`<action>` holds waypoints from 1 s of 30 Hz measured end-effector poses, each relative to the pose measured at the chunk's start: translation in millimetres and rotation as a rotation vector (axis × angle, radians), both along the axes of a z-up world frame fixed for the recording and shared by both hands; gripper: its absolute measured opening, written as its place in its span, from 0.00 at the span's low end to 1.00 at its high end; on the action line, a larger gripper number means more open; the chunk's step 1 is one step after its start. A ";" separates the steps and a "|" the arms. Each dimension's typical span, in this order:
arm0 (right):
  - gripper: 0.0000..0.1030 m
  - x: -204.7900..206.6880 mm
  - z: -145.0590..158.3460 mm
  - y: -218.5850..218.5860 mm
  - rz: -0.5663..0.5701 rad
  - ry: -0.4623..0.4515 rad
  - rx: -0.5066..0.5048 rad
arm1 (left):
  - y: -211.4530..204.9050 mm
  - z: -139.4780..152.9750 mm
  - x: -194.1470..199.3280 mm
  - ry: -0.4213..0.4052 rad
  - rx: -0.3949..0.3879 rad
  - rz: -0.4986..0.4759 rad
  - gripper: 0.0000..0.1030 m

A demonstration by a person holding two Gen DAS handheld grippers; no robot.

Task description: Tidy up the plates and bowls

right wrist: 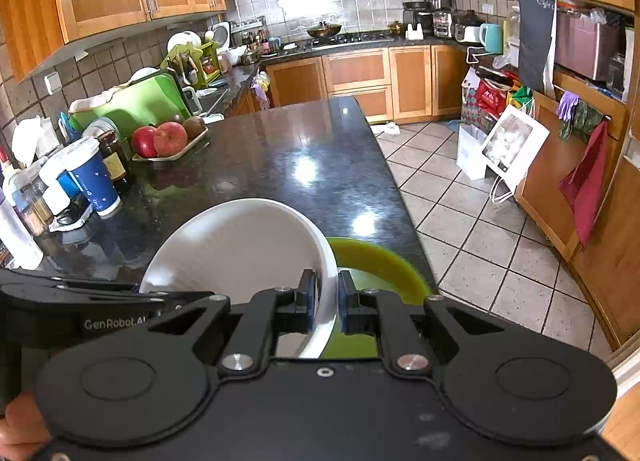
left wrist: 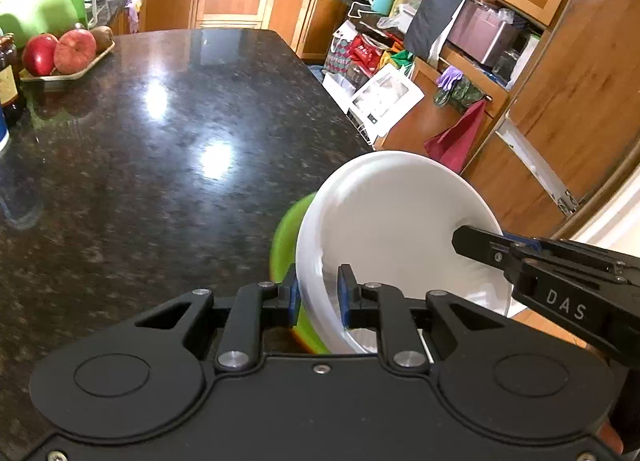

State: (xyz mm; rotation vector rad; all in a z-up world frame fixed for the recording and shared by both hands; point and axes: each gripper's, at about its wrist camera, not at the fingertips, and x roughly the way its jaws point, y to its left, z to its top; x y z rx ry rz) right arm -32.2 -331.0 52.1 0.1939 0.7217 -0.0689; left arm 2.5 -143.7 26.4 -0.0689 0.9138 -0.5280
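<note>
I am carrying the white bowl (left wrist: pixel 400 229) over the dark counter (left wrist: pixel 160 141), left gripper (left wrist: pixel 318 295) and right gripper (right wrist: pixel 325 301) both clenching its rim, green plate (right wrist: pixel 376 261) beneath. Uneven pulling risks slipping. Fruit tray (right wrist: pixel 170 149) and blue cup (right wrist: pixel 94 181) are crowding the far side.

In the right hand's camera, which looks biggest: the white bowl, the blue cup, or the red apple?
1. white bowl, though it is nearest the camera
2. blue cup
3. red apple, farthest away
</note>
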 end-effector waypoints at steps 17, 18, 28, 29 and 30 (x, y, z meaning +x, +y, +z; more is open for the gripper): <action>0.13 31.4 -29.6 -46.2 0.189 0.081 0.095 | -25.5 -16.8 -7.6 0.074 0.017 0.218 0.24; 0.13 32.2 -29.5 -46.2 0.196 0.079 0.095 | -25.0 -17.3 -7.7 0.075 0.016 0.224 0.24; 0.23 26.9 -26.4 -50.1 0.217 0.009 0.033 | -32.2 -12.2 -13.2 -0.012 0.075 0.286 0.41; 0.24 25.6 -25.3 -50.1 0.218 -0.003 0.024 | -32.0 -11.5 -14.4 -0.021 0.077 0.292 0.41; 0.26 24.6 -24.5 -50.2 0.220 -0.014 0.019 | -31.6 -10.5 -15.5 -0.030 0.079 0.297 0.42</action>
